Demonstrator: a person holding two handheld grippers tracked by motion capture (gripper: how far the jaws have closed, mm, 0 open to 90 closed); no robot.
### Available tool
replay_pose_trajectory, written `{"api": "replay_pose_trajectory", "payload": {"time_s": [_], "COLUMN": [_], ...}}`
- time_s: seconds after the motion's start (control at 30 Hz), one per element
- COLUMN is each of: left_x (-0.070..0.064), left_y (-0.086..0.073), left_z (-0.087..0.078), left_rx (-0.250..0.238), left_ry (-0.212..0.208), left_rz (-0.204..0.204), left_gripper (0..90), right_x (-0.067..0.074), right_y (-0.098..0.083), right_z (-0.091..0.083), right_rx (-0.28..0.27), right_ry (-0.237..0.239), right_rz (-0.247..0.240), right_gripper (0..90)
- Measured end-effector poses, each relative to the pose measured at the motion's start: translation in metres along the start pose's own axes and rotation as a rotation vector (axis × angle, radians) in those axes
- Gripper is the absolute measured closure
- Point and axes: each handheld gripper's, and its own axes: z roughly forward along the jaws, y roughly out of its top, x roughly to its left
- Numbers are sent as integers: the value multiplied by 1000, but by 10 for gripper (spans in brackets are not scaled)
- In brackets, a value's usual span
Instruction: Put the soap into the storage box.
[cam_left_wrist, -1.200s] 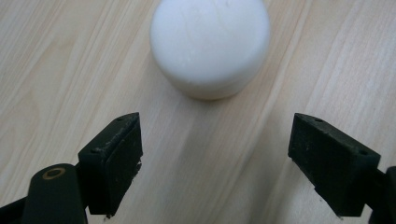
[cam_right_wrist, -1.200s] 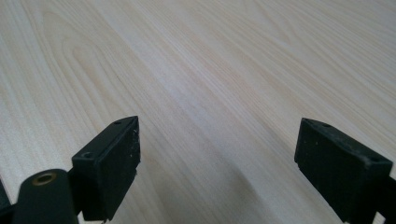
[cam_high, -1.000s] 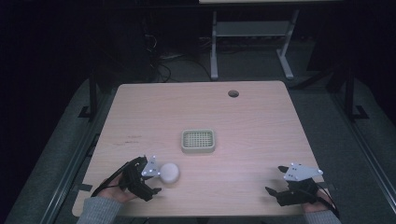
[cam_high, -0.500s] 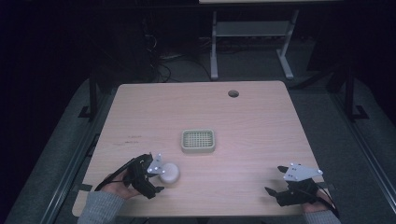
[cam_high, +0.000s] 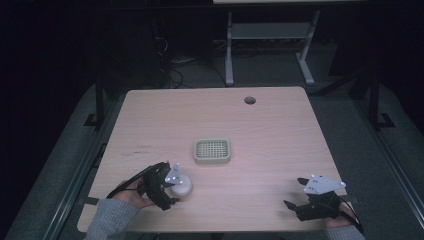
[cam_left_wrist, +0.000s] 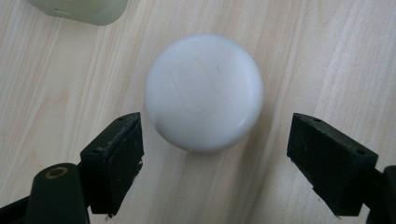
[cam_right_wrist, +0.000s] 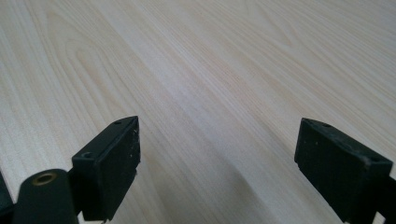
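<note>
Two grippers sit low at the near edge of the bench (cam_high: 280, 130), well apart from each other. At the near left, the left gripper (cam_left_wrist: 215, 154) has its fingers (cam_left_wrist: 114, 154) spread wide on either side of a round white soap bar (cam_left_wrist: 204, 91), which lies flat on the bench wood; neither finger touches it, though the one on the left side of the left gripper view stands just beside its rim. A faint mark is pressed into the top of the soap, something like a rounded outline with a letter shape inside, too shallow to read. From the high view the soap (cam_high: 182, 185) lies near a pale green soap dish (cam_high: 212, 150) with a gridded top, closer to the person than the dish and apart from it. At the near right, the right gripper (cam_right_wrist: 217, 158) holds nothing, its fingers (cam_right_wrist: 116, 158) spread over bare wood.
</note>
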Motion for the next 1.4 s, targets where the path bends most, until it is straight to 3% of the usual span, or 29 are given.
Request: {"api": "replay_pose_trajectory", "payload": {"time_s": [0.23,0.53,0.97,1.4], "left_x": [5,10,14,16], "left_y": [4,6,16,26], "left_z": [2,7,15,20], "left_rx": [14,15,56,68], "left_ry": [-13,-41,-71,-97], "left_rz": [4,-19,7,24], "left_gripper": [175,173,170,171], "right_x": [0,0,1,1], "right_y": [0,0,0,0], "right_z": [0,1,1,1], "right_rx": [0,-1,2,0], "right_ry": [3,4,6,6], "right_rz": [-6,-3,-2,-2], "right_gripper": [138,138,138,137]}}
